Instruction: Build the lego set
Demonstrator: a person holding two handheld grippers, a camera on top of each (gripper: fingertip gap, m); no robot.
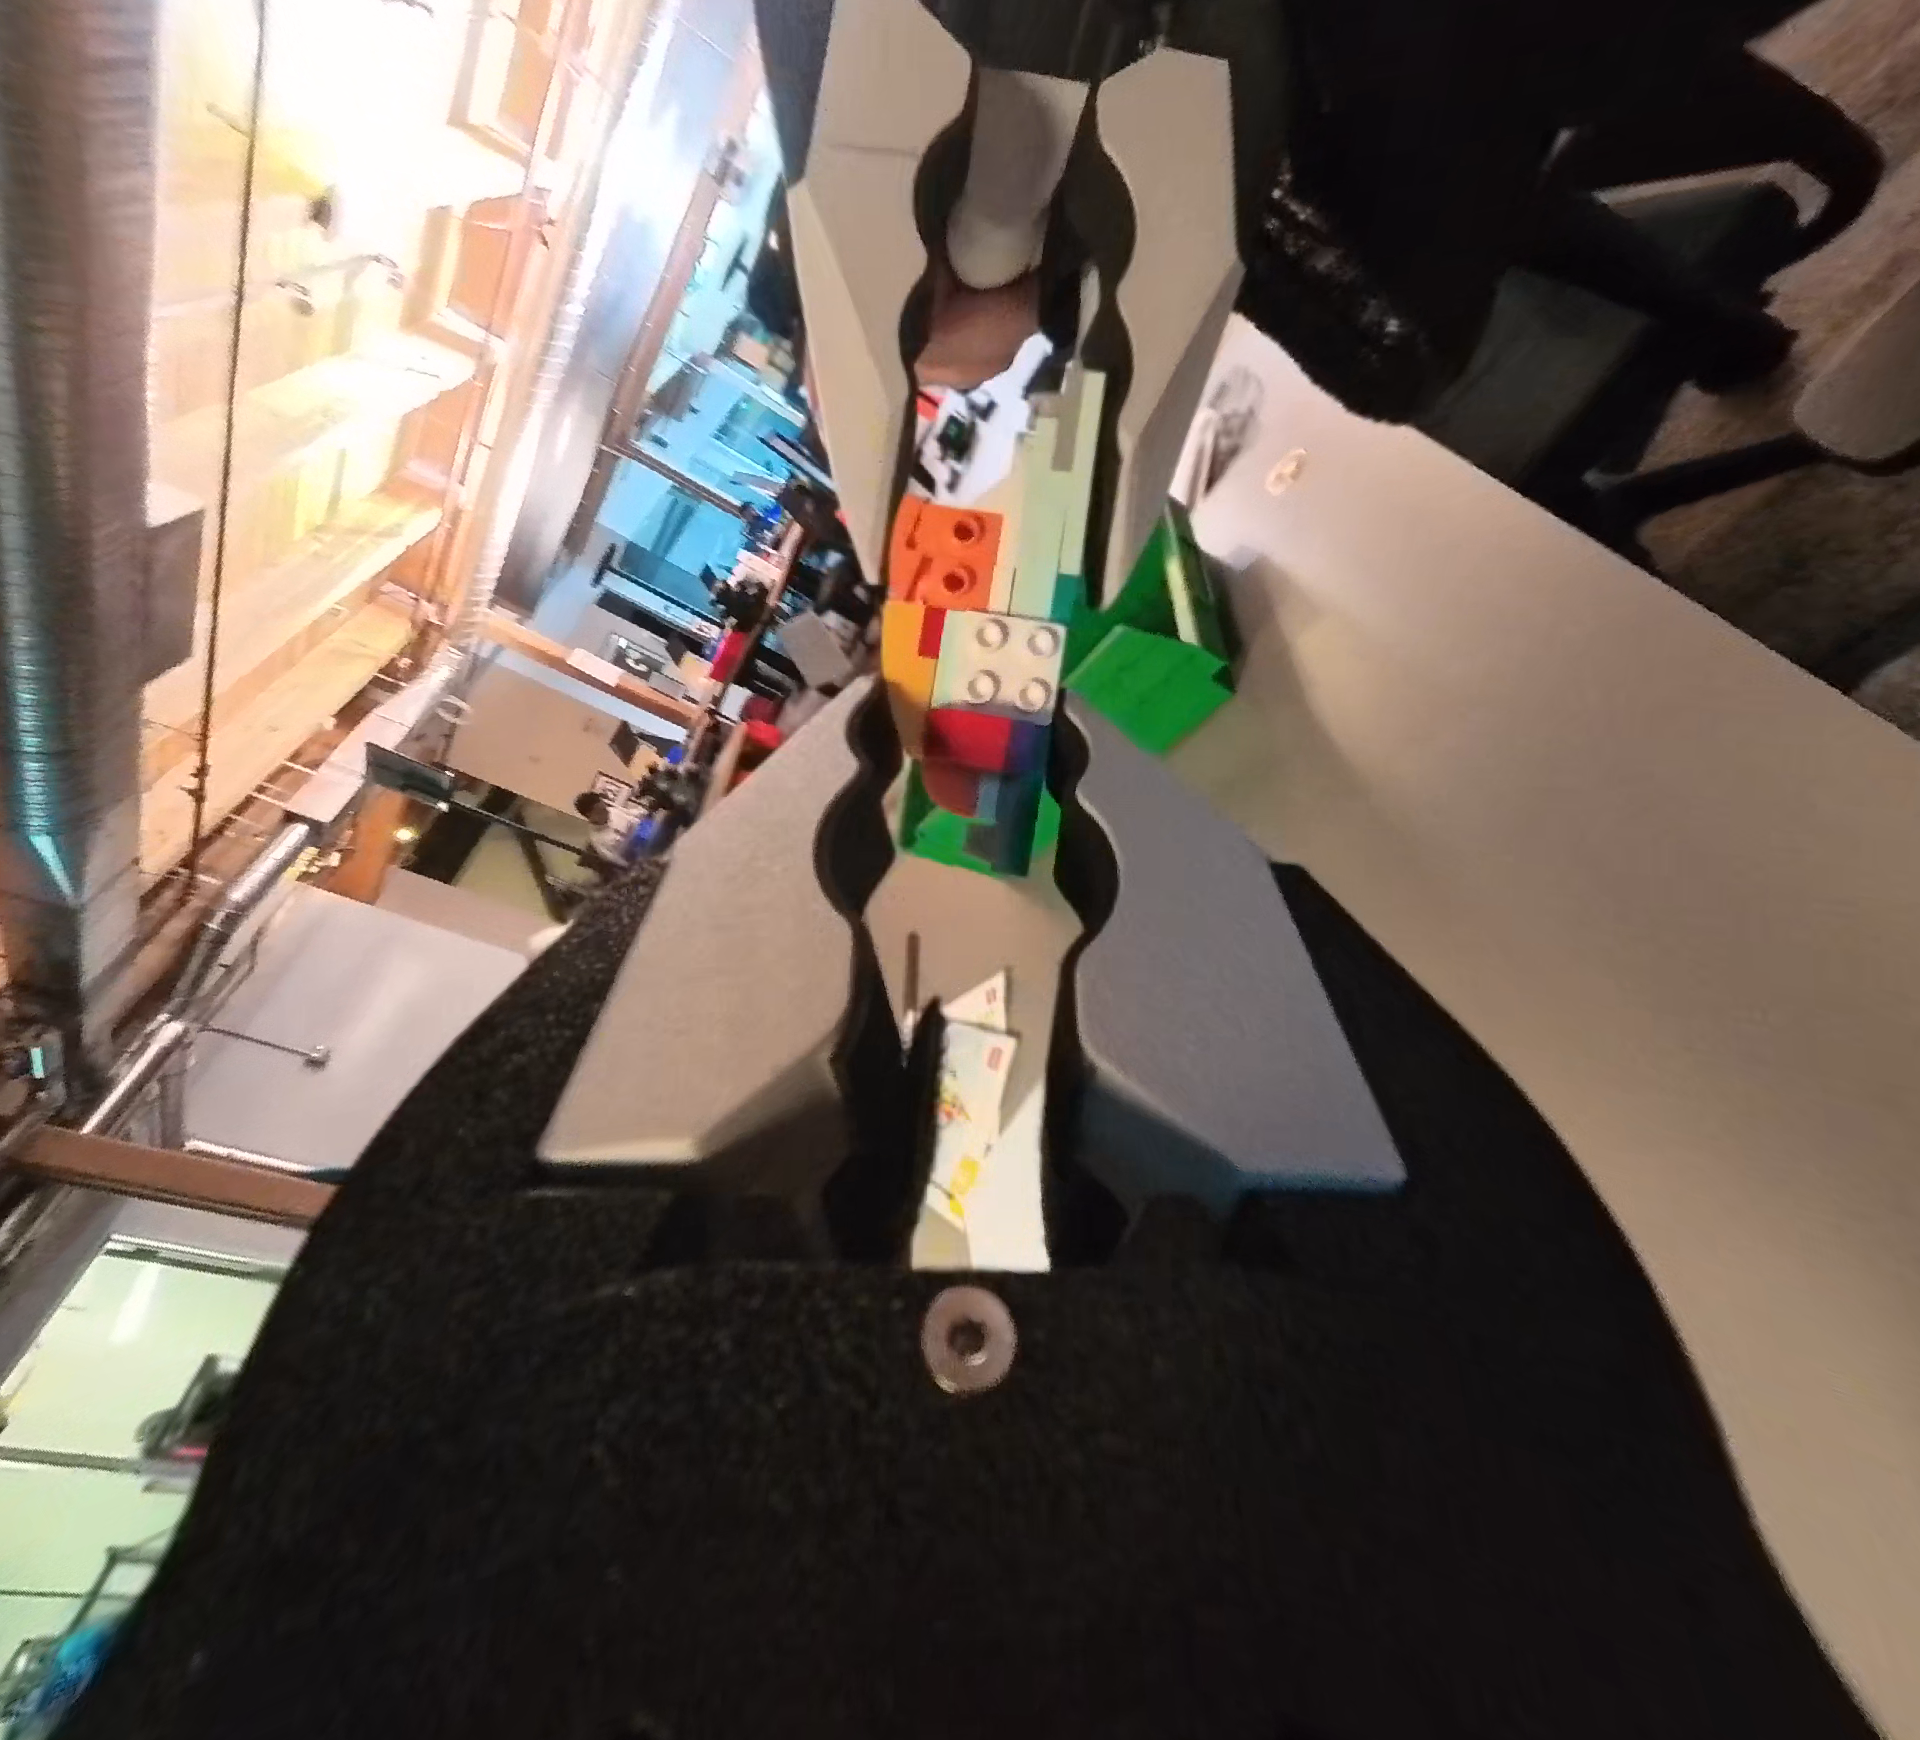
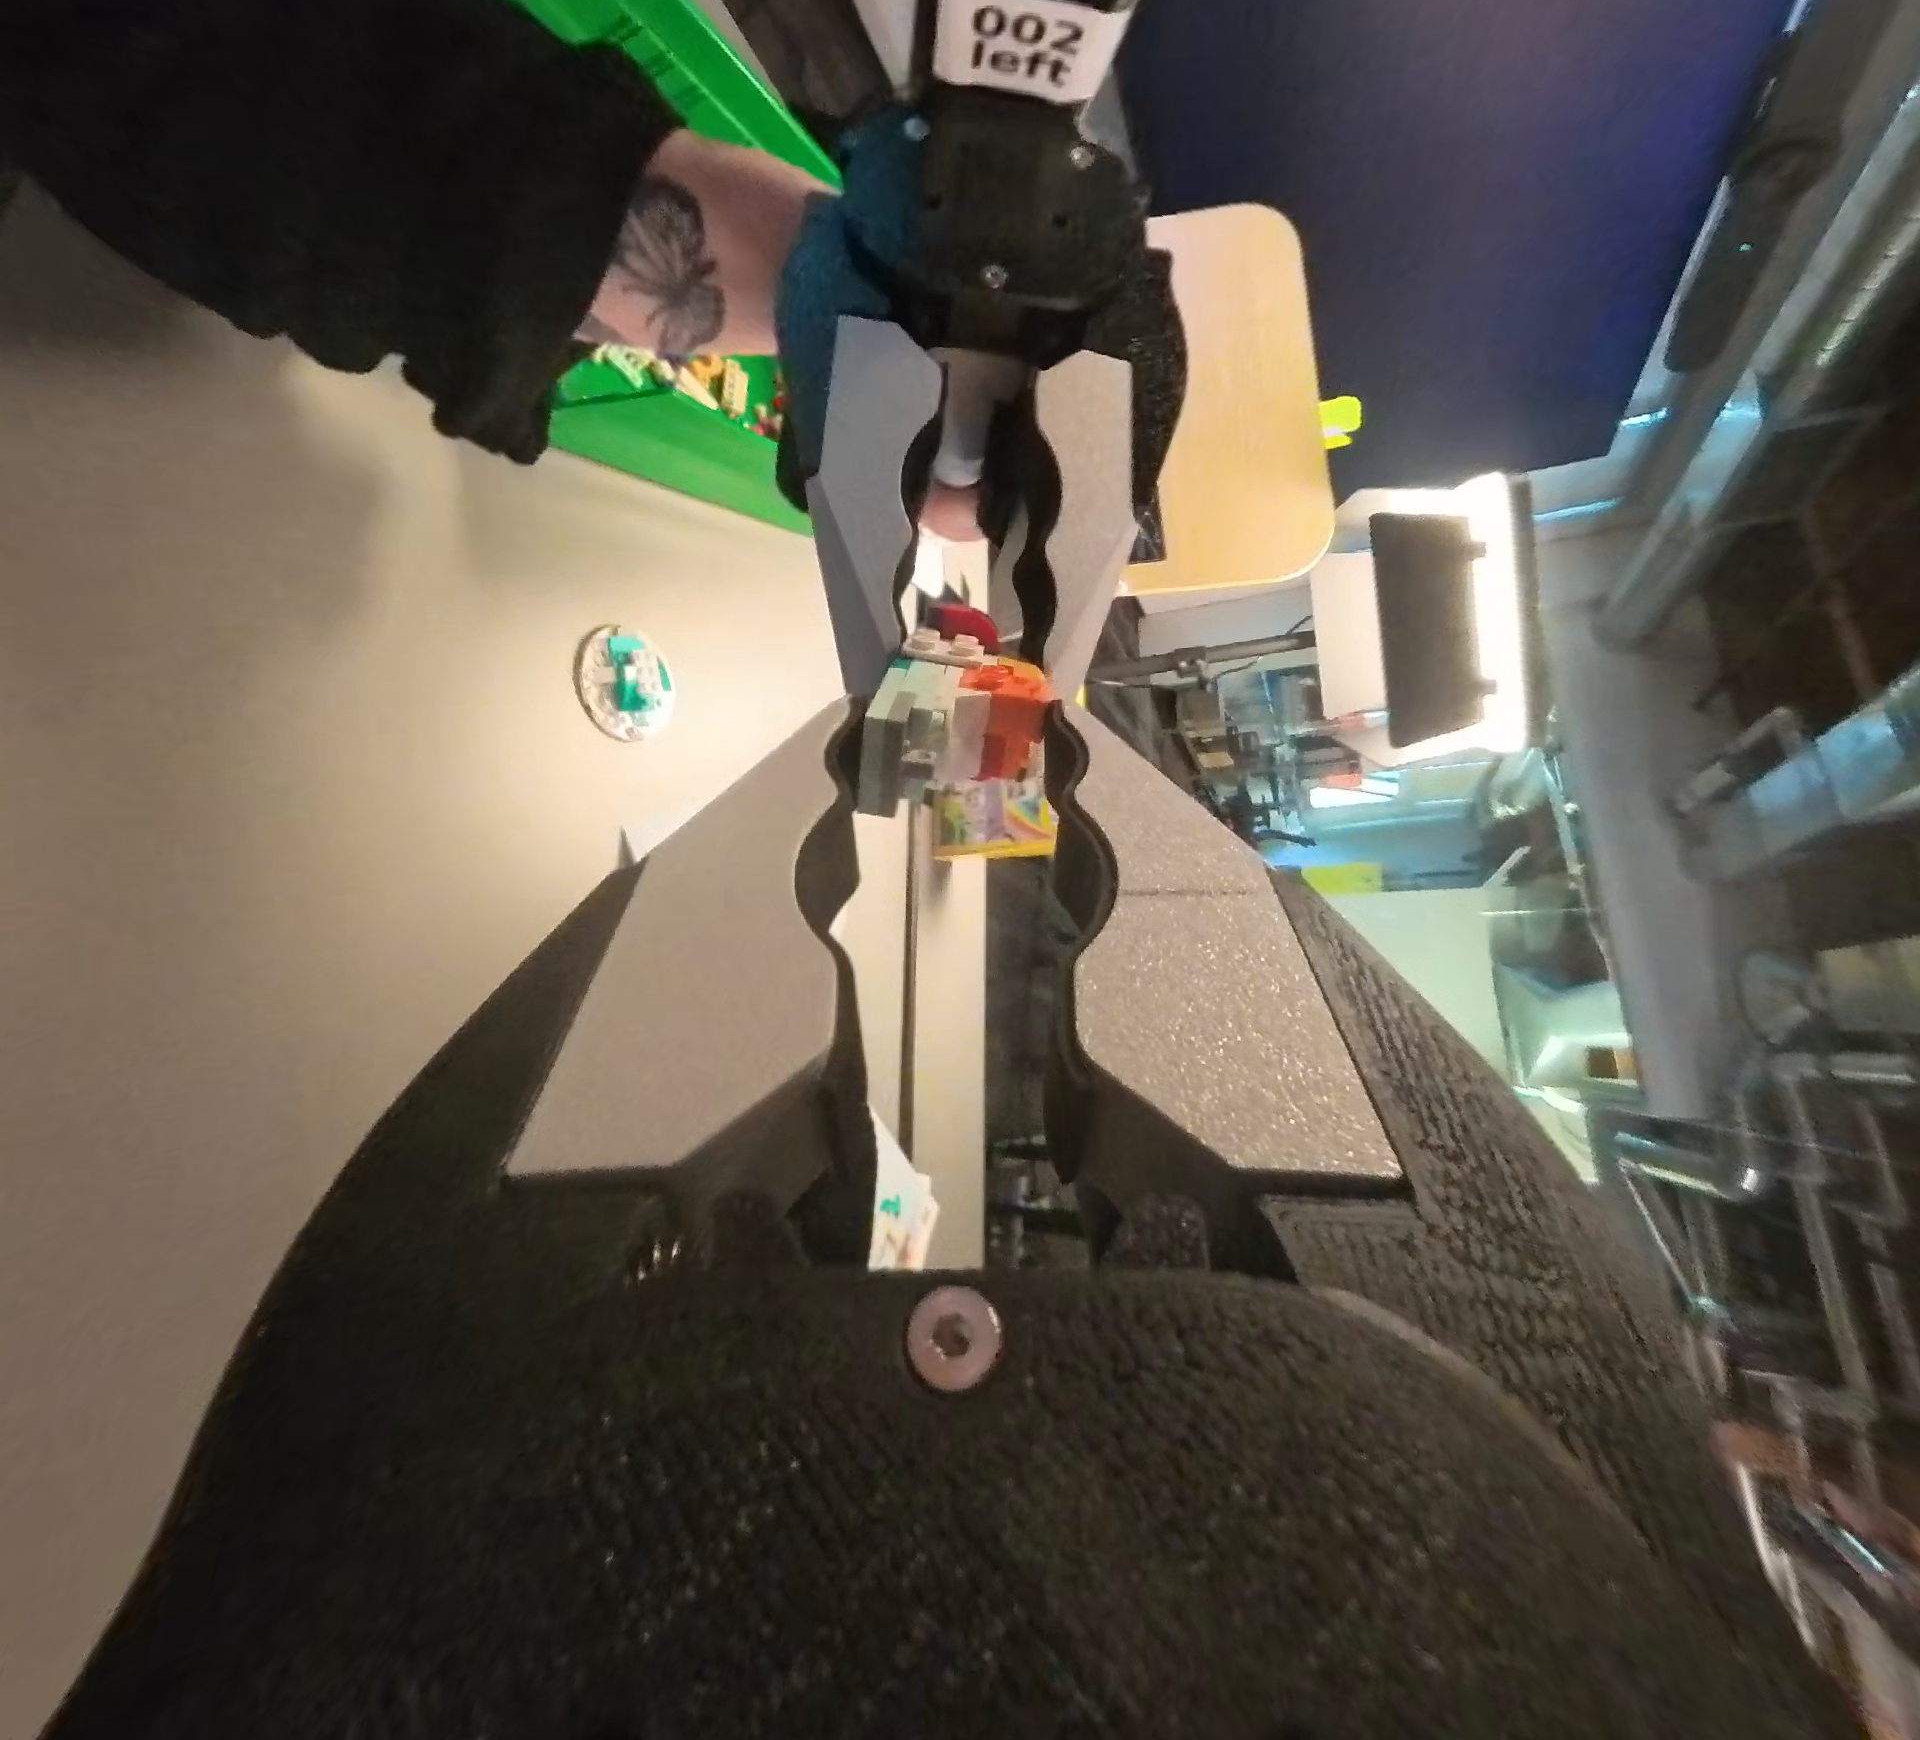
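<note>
A small lego build of orange, white, red, yellow and pale green bricks (image 1: pixel 977 651) hangs above the table between the two grippers, which face each other. My left gripper (image 1: pixel 977 724) is shut on its lower red and white part. My right gripper (image 1: pixel 992 578) comes from above in this view and grips the orange and pale green part. In the right wrist view my right gripper (image 2: pixel 956 719) is shut on the build (image 2: pixel 966 724), and the left gripper (image 2: pixel 966 667) holds its far side.
A green tray (image 2: pixel 644 443) with loose bricks lies behind the build and also shows in the left wrist view (image 1: pixel 1153 682). A round white plate with teal pieces (image 2: pixel 623 682) lies on the white table (image 2: pixel 312 859). An instruction booklet (image 1: pixel 977 1098) lies below. A sleeved arm (image 2: pixel 416 184) holds the left gripper. A chair (image 1: pixel 1662 236) stands beyond the table edge. The tips of both grippers are at nearly the same place.
</note>
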